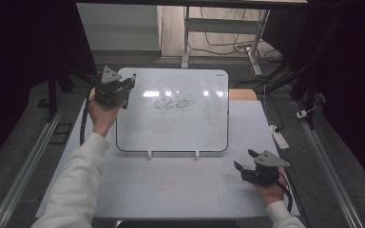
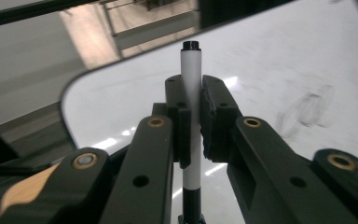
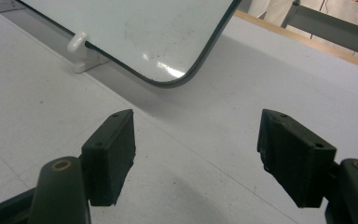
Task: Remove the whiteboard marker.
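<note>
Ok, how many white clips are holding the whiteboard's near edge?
2. Both white clips sit along the near edge of the whiteboard: left clip left of centre, right clip right of centre. The far edge may have more I can't make out.

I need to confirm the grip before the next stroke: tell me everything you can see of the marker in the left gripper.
The marker is a slim white barrel with a black end at the top and a black section at the bottom. It stands upright between the left gripper's black pads, clamped at mid-barrel, over the whiteboard's far-left corner. Which end is the tip is unclear.
</note>
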`<control>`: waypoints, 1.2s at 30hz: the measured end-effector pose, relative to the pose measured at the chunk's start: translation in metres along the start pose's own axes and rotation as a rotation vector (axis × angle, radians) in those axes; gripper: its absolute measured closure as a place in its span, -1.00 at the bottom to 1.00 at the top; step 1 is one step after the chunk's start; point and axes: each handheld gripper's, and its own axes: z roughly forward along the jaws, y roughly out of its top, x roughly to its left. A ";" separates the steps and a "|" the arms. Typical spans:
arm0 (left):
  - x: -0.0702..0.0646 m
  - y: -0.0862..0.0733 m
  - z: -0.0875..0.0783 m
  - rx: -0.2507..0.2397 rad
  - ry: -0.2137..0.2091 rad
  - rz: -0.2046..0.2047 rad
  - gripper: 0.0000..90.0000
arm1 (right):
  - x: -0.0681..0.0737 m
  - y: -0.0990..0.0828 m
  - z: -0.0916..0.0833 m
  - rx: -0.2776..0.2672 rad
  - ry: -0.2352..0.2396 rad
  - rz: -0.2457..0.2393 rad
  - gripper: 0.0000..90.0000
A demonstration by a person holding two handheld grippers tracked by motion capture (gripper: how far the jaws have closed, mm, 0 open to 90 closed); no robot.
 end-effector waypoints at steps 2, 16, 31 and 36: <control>-0.006 -0.006 -0.006 -0.012 -0.034 0.000 0.82 | 0.000 0.000 0.000 -0.003 0.003 0.001 -0.38; -0.062 -0.042 -0.033 -0.060 -0.246 0.038 0.82 | 0.000 0.002 0.001 -0.027 0.046 0.020 -0.39; -0.108 -0.063 -0.027 -0.065 -0.430 0.038 0.82 | 0.006 0.009 0.003 -0.006 0.140 0.040 -0.36; -0.126 -0.067 -0.015 -0.043 -0.467 0.053 0.82 | 0.009 0.012 0.003 0.006 0.170 0.050 -0.35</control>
